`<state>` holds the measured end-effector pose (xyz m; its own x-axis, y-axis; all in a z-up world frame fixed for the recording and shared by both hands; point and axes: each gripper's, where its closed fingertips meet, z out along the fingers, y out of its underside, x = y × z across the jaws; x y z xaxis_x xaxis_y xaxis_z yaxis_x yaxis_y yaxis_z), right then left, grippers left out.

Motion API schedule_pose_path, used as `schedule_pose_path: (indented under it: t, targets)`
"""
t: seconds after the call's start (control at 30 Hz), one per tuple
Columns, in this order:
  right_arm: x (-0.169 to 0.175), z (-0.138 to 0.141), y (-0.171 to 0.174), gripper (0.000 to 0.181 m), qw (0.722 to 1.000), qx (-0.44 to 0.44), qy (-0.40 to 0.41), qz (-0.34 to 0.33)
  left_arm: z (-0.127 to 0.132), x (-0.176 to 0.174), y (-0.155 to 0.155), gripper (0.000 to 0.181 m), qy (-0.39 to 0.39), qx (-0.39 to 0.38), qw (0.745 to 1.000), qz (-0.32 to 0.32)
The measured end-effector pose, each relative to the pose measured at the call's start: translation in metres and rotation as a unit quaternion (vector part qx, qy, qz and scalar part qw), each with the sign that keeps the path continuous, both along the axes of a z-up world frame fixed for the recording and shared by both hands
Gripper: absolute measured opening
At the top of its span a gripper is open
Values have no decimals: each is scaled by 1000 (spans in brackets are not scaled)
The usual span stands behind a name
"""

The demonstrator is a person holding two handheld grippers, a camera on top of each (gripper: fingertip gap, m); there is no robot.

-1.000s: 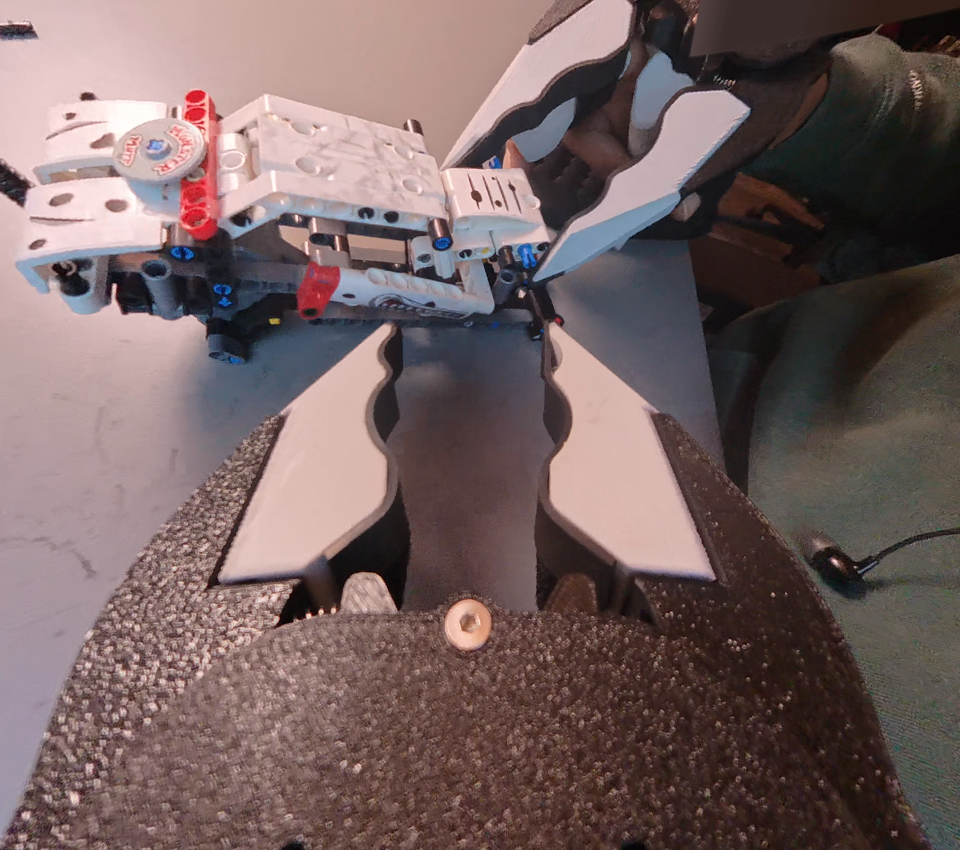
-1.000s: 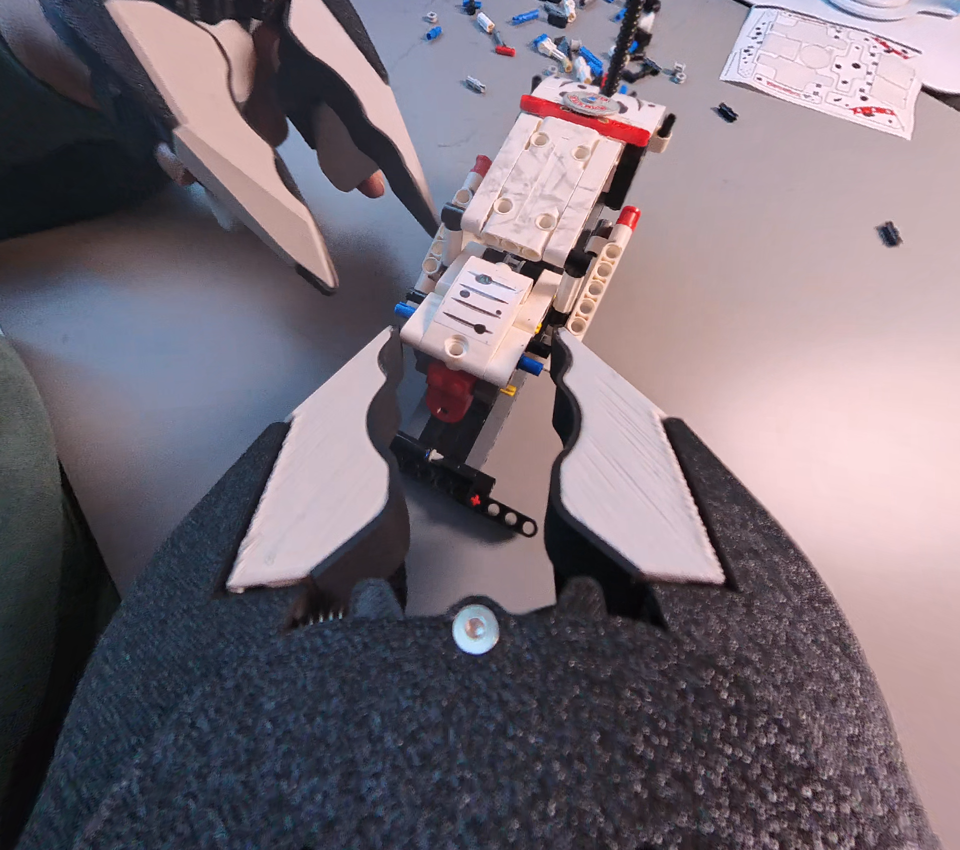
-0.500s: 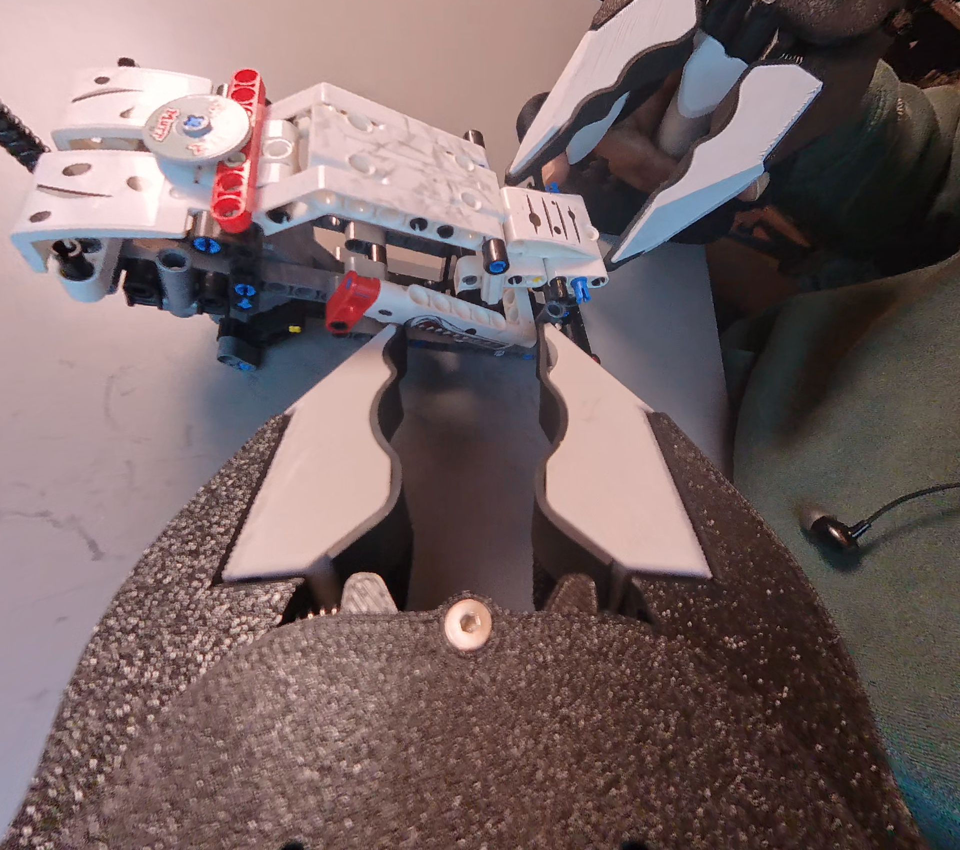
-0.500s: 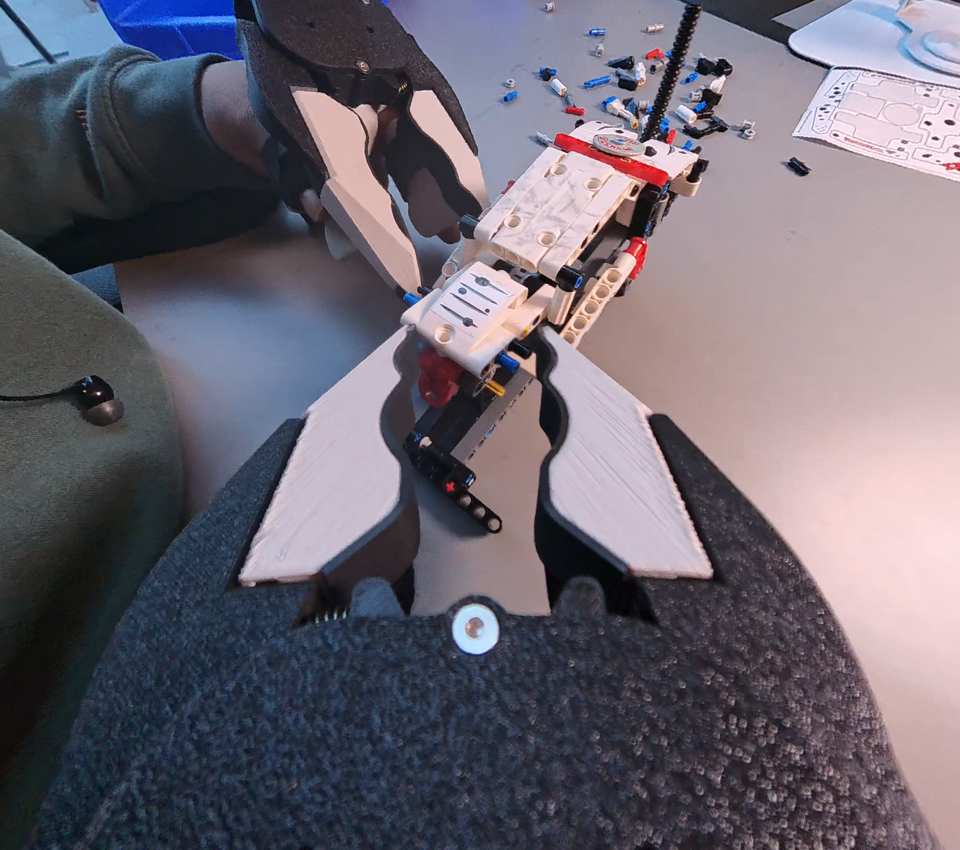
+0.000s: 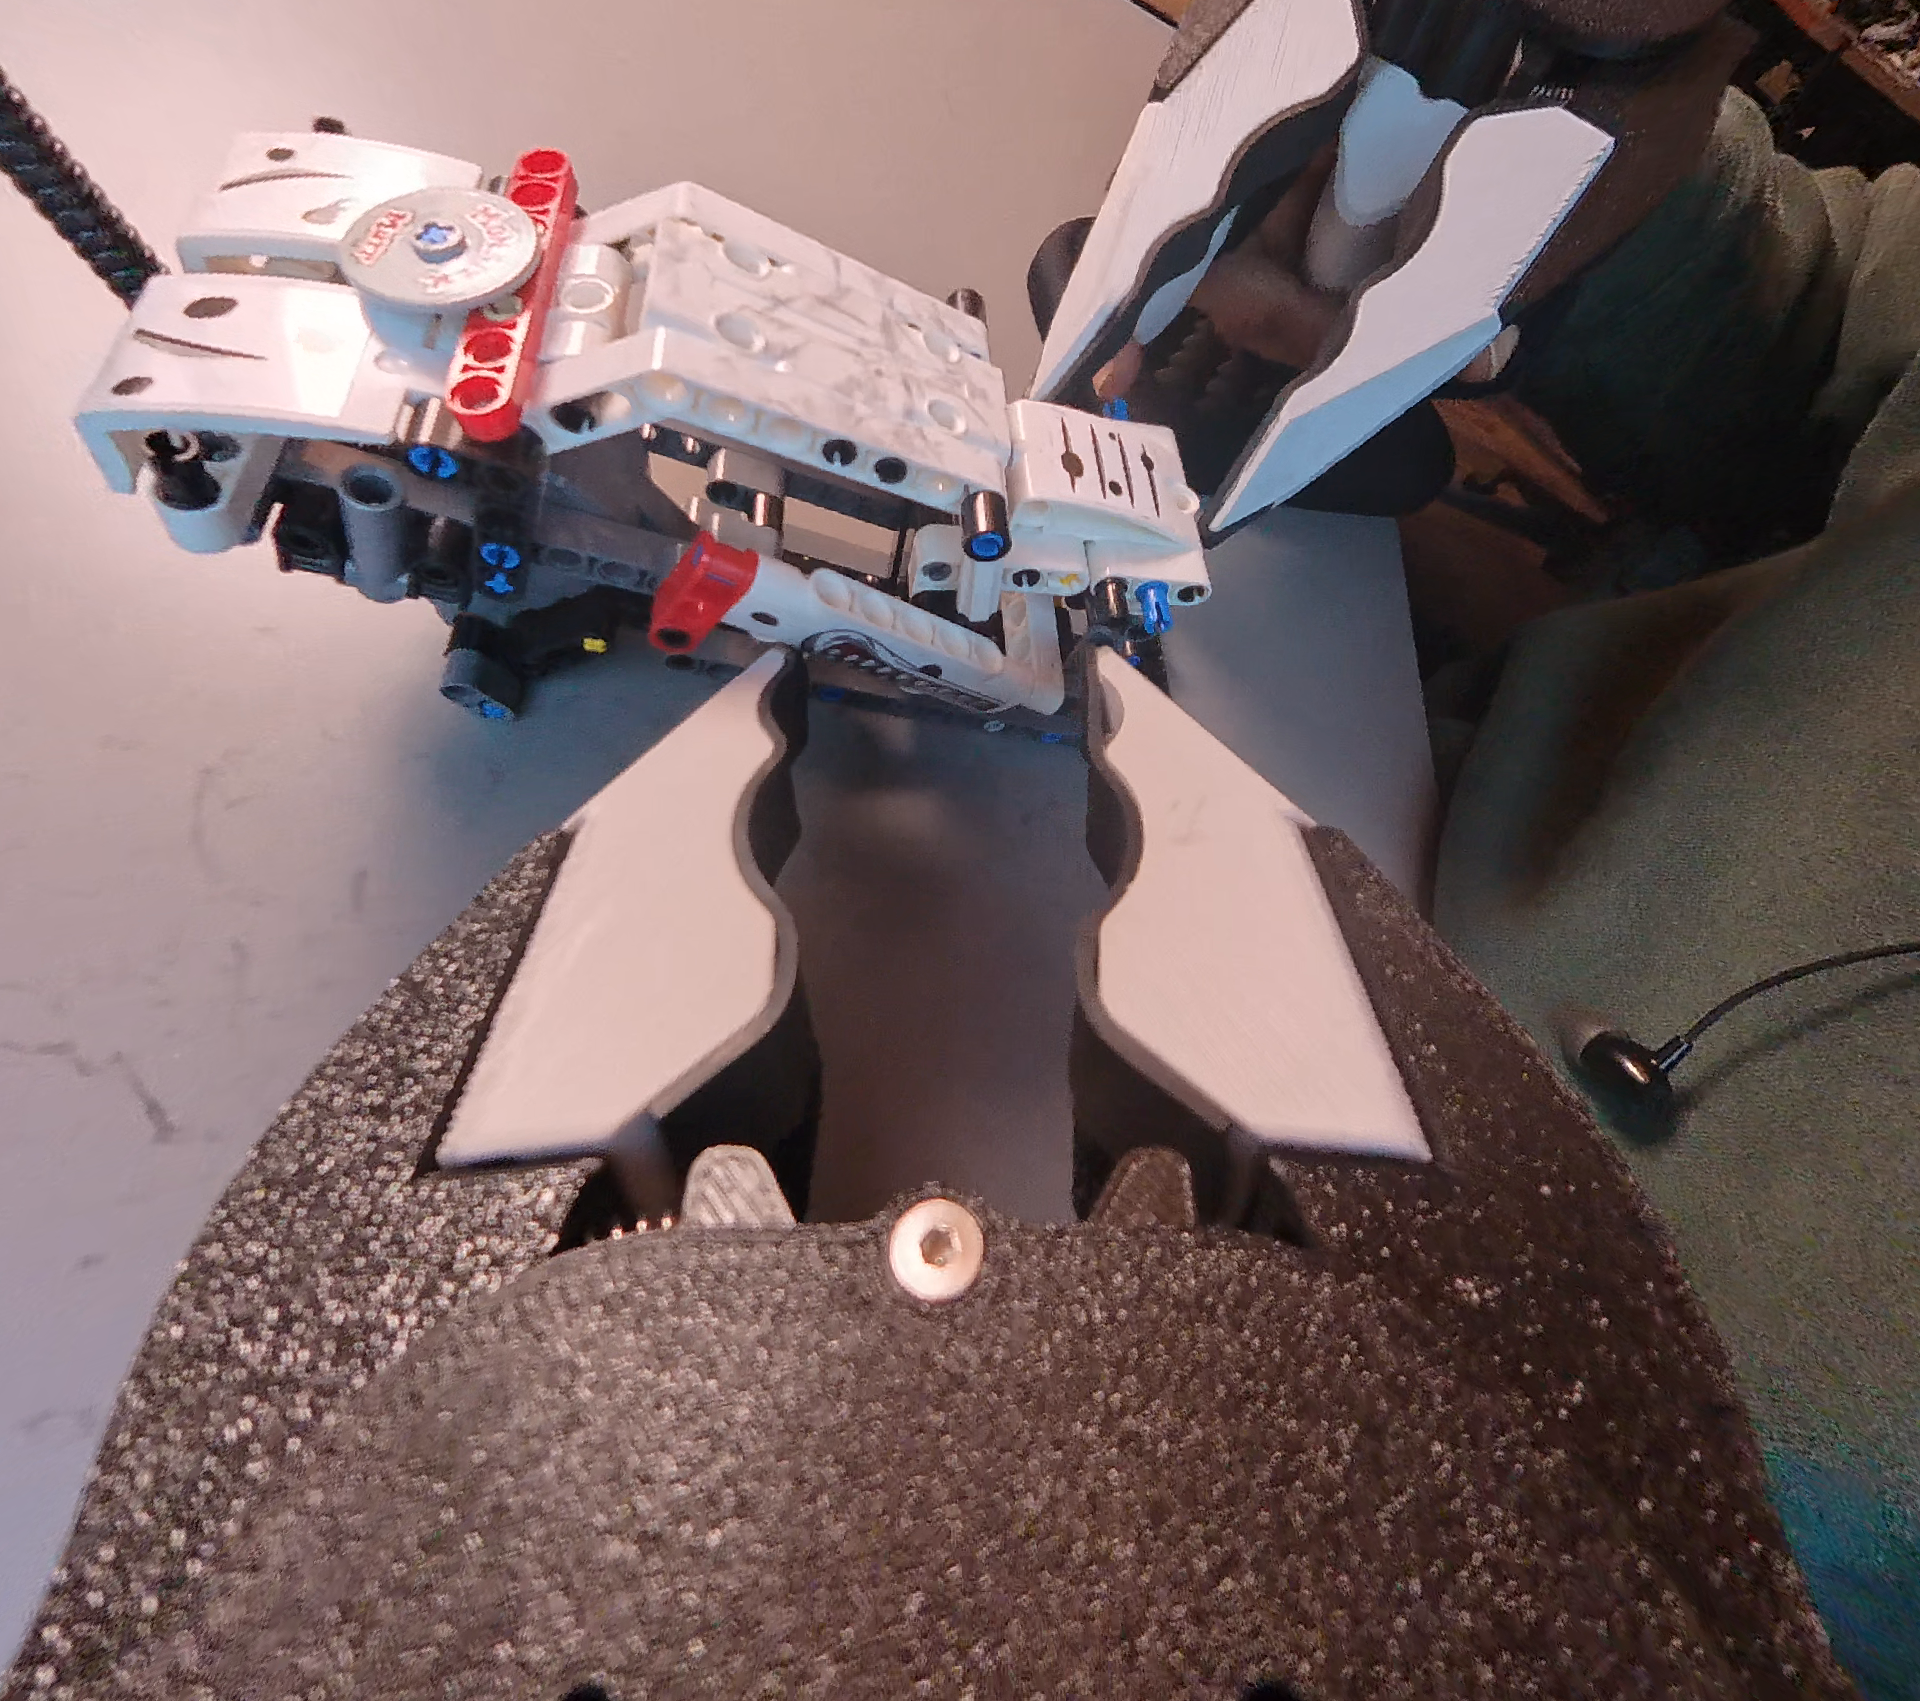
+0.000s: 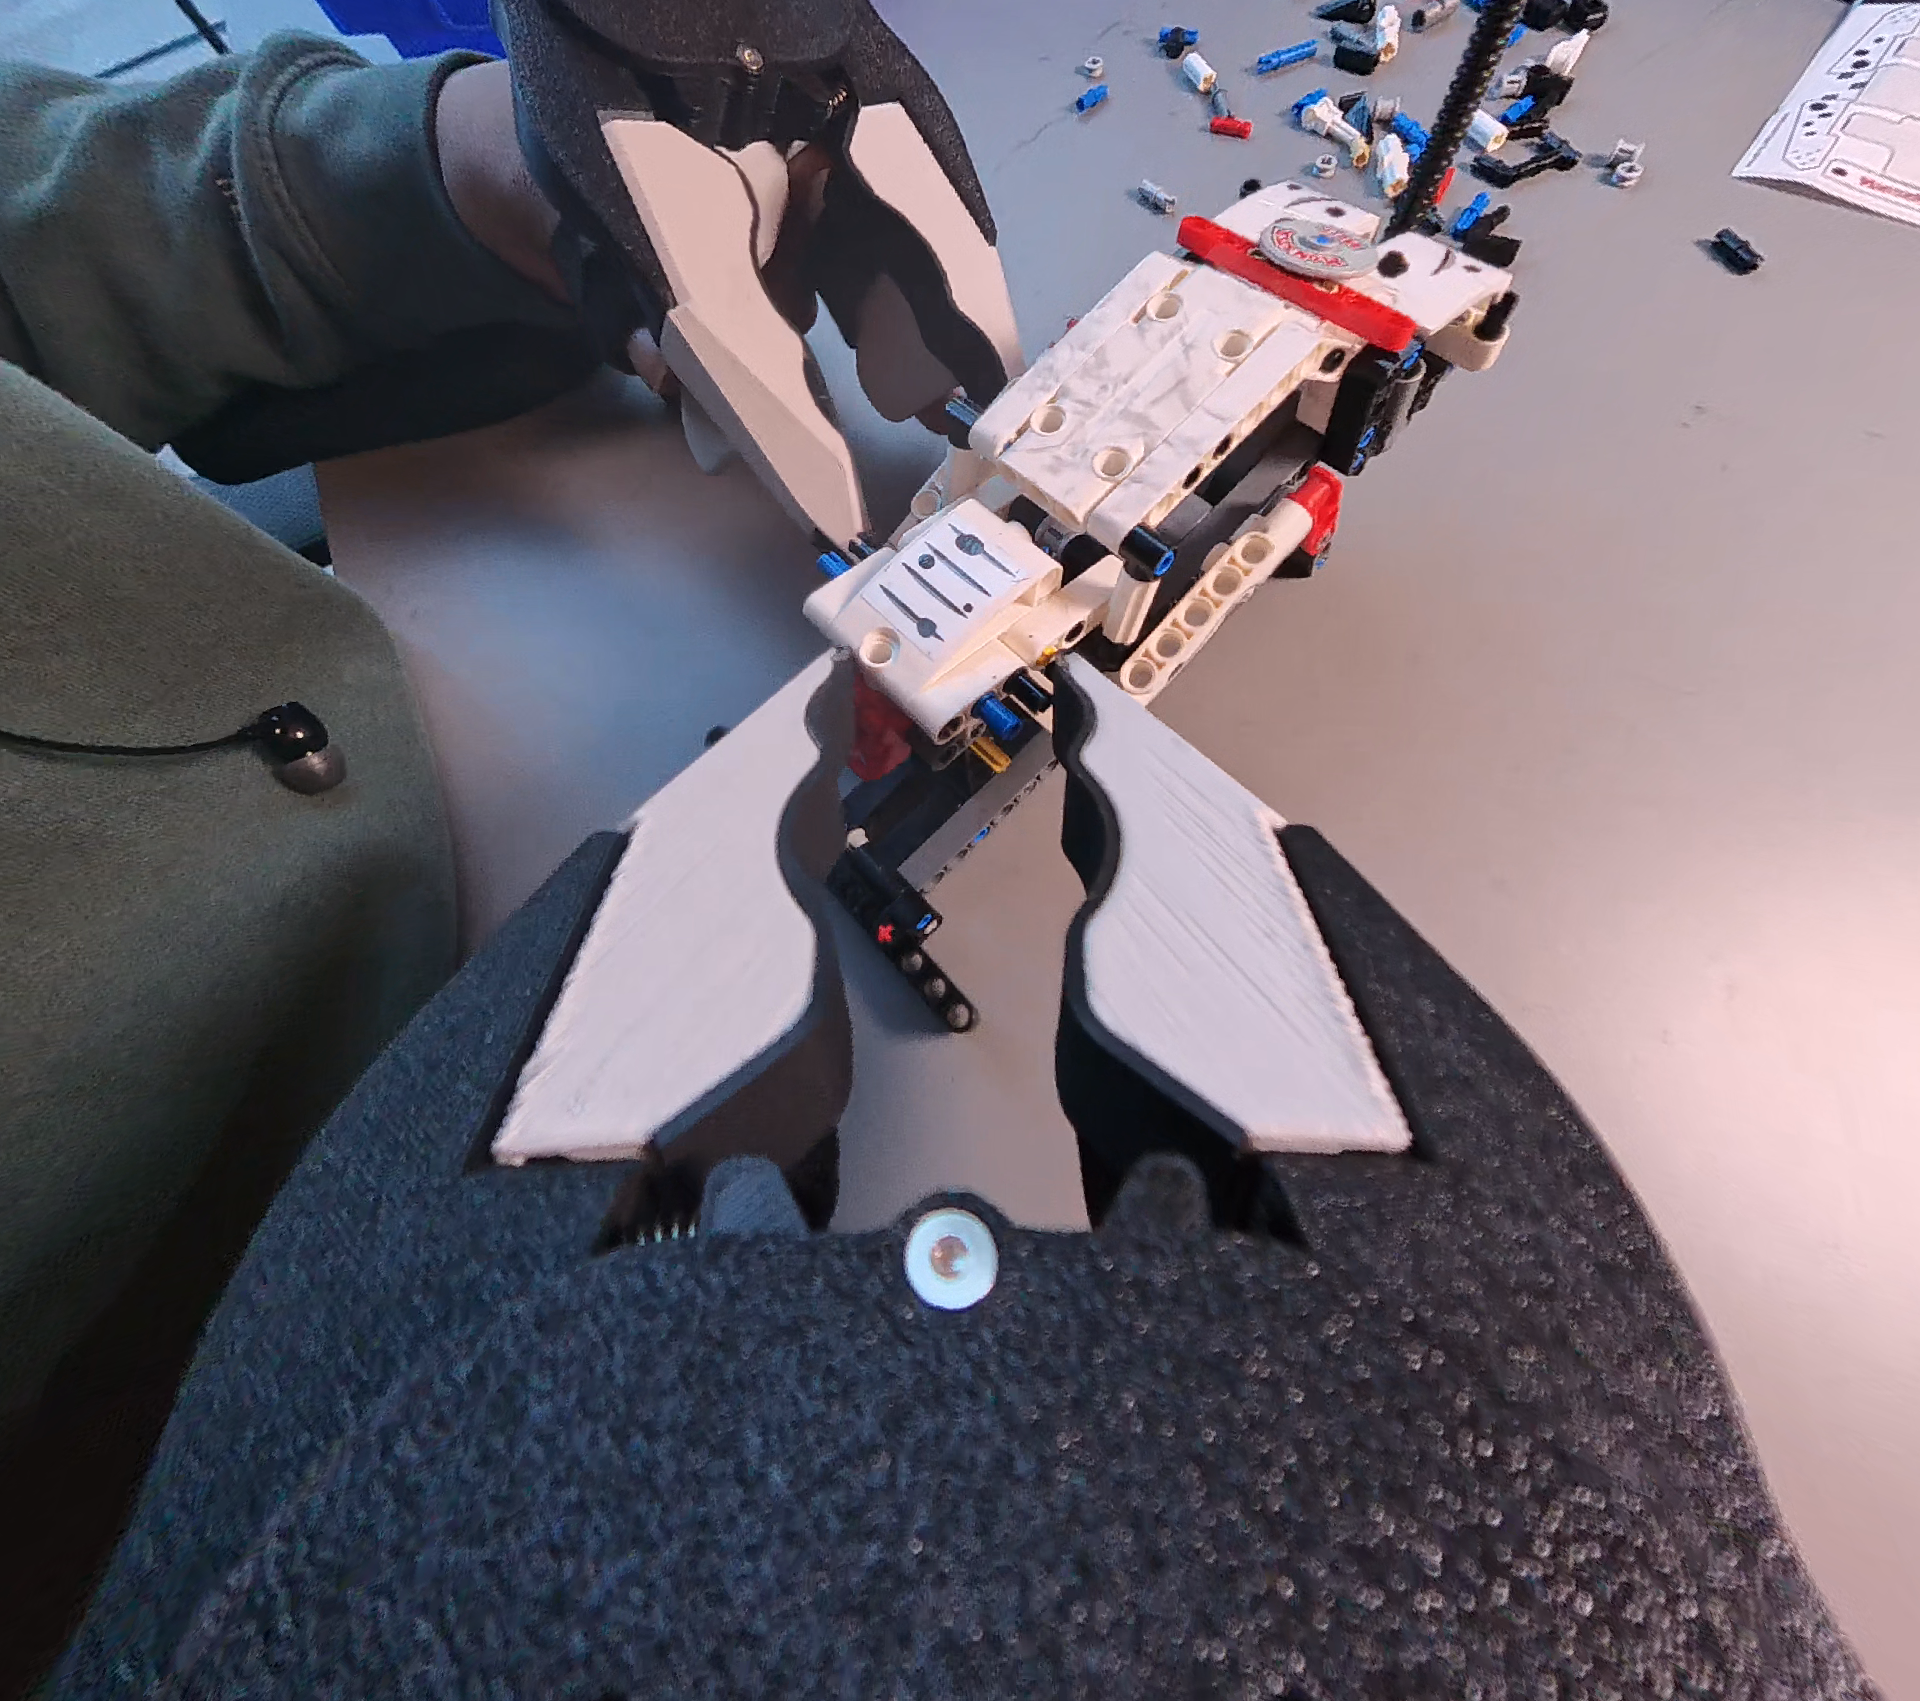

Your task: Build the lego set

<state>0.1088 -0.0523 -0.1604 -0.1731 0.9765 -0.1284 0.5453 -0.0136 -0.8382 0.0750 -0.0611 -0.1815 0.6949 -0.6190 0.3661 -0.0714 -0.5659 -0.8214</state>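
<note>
Behind both spread-fingered tools' tips, left tool [image 5: 940,675] and right tool [image 6: 945,685], lego model [image 6: 1143,425] underside hidden.

Left gripper [image 5: 940,675] spread wide at the white lego model's [image 5: 727,363] near side, right gripper [image 5: 1122,456] tips at its tail end, model tilted over grey table [image 5: 312,820], earbud [image 5: 1621,1069] on green cloth.

I see a glossy plastic lego model [image 6: 1164,446] on a smooth matt grey table [image 6: 1558,716], and beside the model grainy black gripper shells with ridged white plastic fingers [image 6: 1216,924] and soft green cloth sleeve [image 6: 208,228].
</note>
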Motion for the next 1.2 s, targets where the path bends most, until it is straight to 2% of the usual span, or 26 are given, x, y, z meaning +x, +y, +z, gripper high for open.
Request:
schedule_pose_path:
  t: [0.03,0.2,0.43,0.93,1.2]
  targets:
    - [0,0,0,37,1000,1,-4,5,2,1,-3,60,-6,-3,1000,-8]
    - [2,-1,-1,36,999,9,-21,23,11,2,-13,59,-28,-17,999,-19]
    - [2,-1,1,34,999,14,-31,23,4,14,-3,75,-16,-30,999,25]
    - [2,-1,3,33,1000,-19,1,3,6,16,3,72,-19,-36,999,32]
    - [1,2,2,30,997,-76,16,9,5,17,3,71,-20,-39,999,30]
